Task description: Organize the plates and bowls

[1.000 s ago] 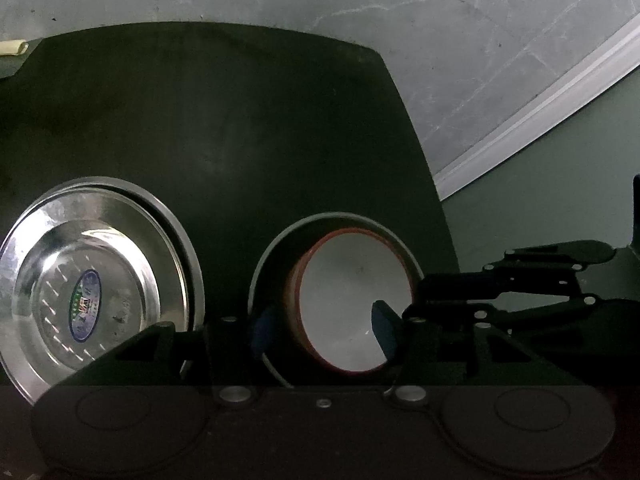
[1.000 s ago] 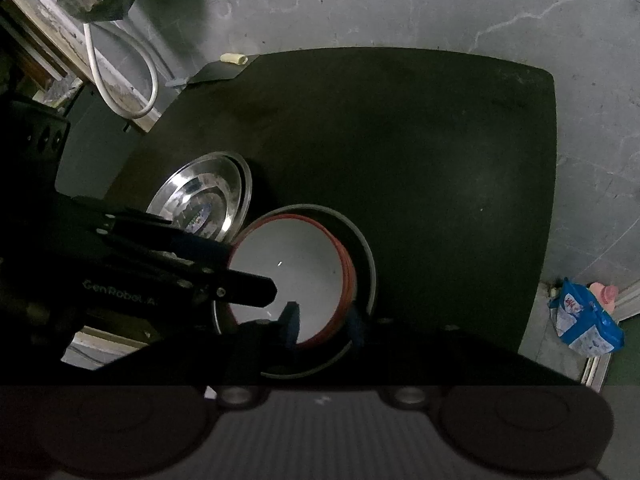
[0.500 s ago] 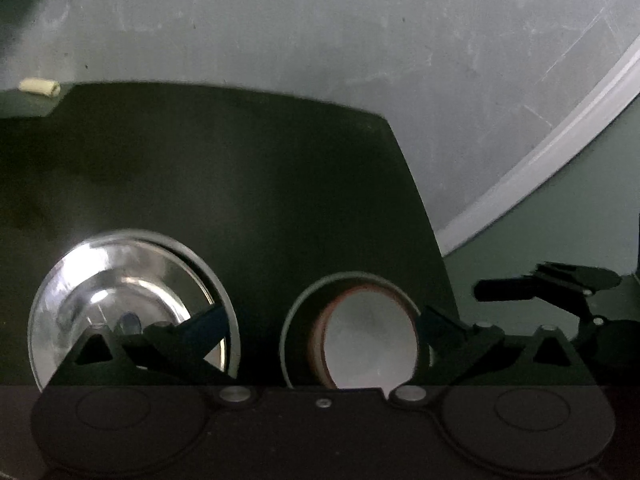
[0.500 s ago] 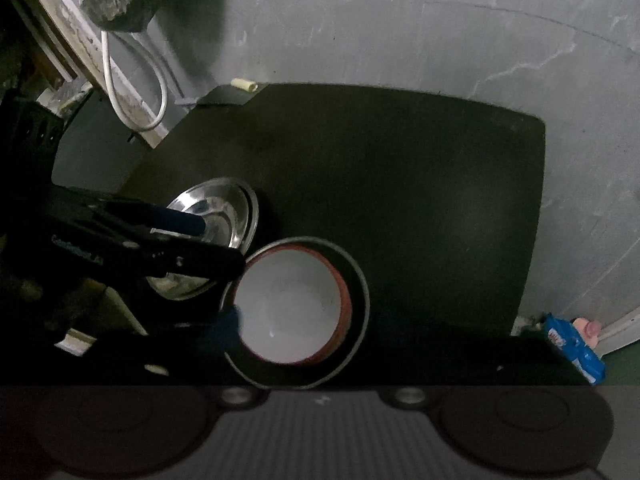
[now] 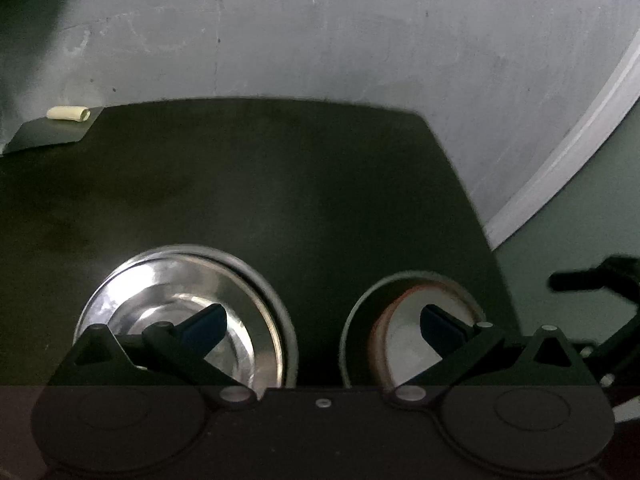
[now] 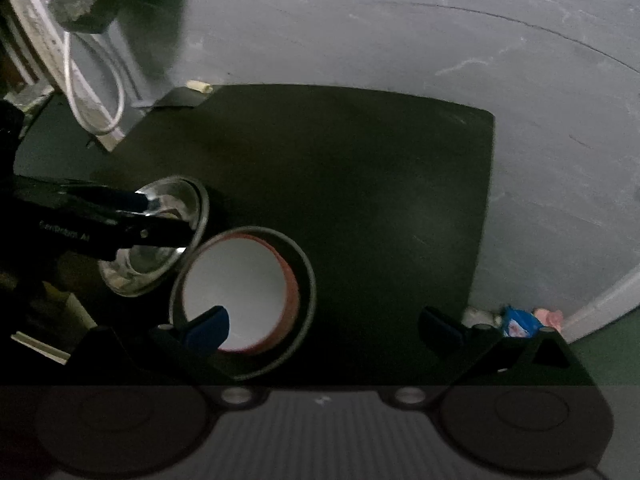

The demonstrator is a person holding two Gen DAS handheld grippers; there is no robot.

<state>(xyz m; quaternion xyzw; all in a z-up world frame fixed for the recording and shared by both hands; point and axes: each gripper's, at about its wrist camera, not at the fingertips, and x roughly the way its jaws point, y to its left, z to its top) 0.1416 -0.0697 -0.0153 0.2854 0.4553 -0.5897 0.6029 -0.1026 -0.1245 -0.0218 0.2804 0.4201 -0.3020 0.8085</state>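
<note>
**Both grippers open above the steel plate and the red bowl**

In the left wrist view, a small cream tube (image 5: 66, 113) lies at the upper left of the frame, at the far corner of the dark mat (image 5: 280, 184). Lower left of centre, the steel plate (image 5: 168, 304) sits on this mat, and it seems to rest in a second plate, whose rim shows on its right side. The left gripper (image 5: 322, 326) is open wide: one blue fingertip is in front of the steel plate and the other is in front of the red bowl (image 5: 404, 336), with nothing between them. The red bowl, white inside, stands in a dark plate (image 5: 356, 320) at the lower right of centre. Bowl and steel plate are near each other but apart. At the right edge, part of the right gripper is visible, blurred.

In the right wrist view, a white cable (image 6: 94, 92) hangs at the upper left. Below it, the left gripper (image 6: 148, 216) reaches over the steel plate (image 6: 160, 264). Just beside, at the lower centre, the red bowl (image 6: 240, 284) stands in the dark plate (image 6: 308, 284). The right gripper (image 6: 322, 326) is also open wide and holds nothing; its left fingertip is in front of the bowl, its right one over the edge of the mat (image 6: 360, 180). At the lower right, a blue packet (image 6: 520, 322) lies on the grey floor (image 6: 400, 28).
</note>
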